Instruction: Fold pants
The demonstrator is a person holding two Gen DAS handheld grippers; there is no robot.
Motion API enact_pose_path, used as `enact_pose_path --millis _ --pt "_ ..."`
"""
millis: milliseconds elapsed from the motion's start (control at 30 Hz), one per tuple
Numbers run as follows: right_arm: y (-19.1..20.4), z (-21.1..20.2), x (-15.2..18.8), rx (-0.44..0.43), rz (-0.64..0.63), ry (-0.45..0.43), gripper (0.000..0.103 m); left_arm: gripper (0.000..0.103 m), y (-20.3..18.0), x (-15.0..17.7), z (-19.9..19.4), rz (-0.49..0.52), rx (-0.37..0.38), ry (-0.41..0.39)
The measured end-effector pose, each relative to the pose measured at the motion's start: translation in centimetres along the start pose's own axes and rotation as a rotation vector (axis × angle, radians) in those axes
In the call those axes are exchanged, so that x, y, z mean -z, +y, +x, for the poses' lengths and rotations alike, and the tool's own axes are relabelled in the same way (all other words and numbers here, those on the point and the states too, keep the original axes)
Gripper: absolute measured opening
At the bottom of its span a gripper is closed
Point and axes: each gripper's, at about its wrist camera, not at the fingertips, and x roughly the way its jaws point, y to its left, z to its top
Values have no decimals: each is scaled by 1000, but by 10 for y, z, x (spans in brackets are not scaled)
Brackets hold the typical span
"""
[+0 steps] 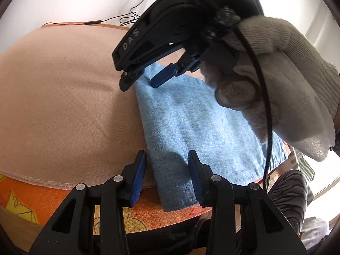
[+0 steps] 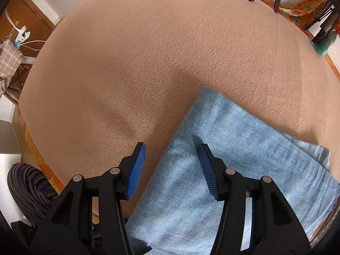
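While the folded light-blue jeans [image 2: 244,159] lie on the peach blanket [image 2: 148,53] near the bed's edge, the right claw [image 2: 173,170] hangs above their far corner, half open and empty; the left claw [image 1: 166,176] straddles the near corner, narrower, gripping nothing.
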Motion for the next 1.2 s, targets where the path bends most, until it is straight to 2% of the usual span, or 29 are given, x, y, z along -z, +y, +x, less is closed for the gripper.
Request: enact_pose_path --millis 100,267,333,433,500,567,667,767,867,933,1000,1067,1133,1200 --pt "0 2 -6 19 16 20 53 37 -5 1 -2 14 6 -8" --pt "1 2 -7 68 4 25 37 37 -8 4 -6 6 28 -23" --pt "-2 1 -5 70 3 17 26 37 -9 4 -9 1 37 -32" --pt "-12 -5 -2 21 25 -3 10 37 -9 3 -11 5 31 -40" --pt "-16 -11 1 -3 37 -25 7 42 -5 -2 -10 -14 18 -42" --pt "-20 -20 5 -21 46 -59 5 53 4 -4 -10 -62 -1 -43" --pt "-40 -42 12 -72 75 -113 1 55 11 -8 -4 -120 8 -23" --pt "-53 -63 12 -114 102 -163 1 55 9 -10 4 -100 31 -3" --pt "-55 -74 10 -167 97 -156 1 52 1 -10 10 -78 45 5" --pt "-44 -71 6 -166 60 -141 1 39 1 -10 11 -92 68 -11" --pt "-36 -65 4 -139 31 -112 3 35 1 -11 9 -110 86 -31" --pt "-11 -48 -2 -122 23 -77 13 34 -4 -13 4 -100 91 -54" --pt "-10 -41 -4 -97 18 -56 39 32 -12 -15 -2 -67 87 -81" --pt "-9 -36 -3 -71 10 -43 43 32 -21 -19 -6 -32 85 -92"
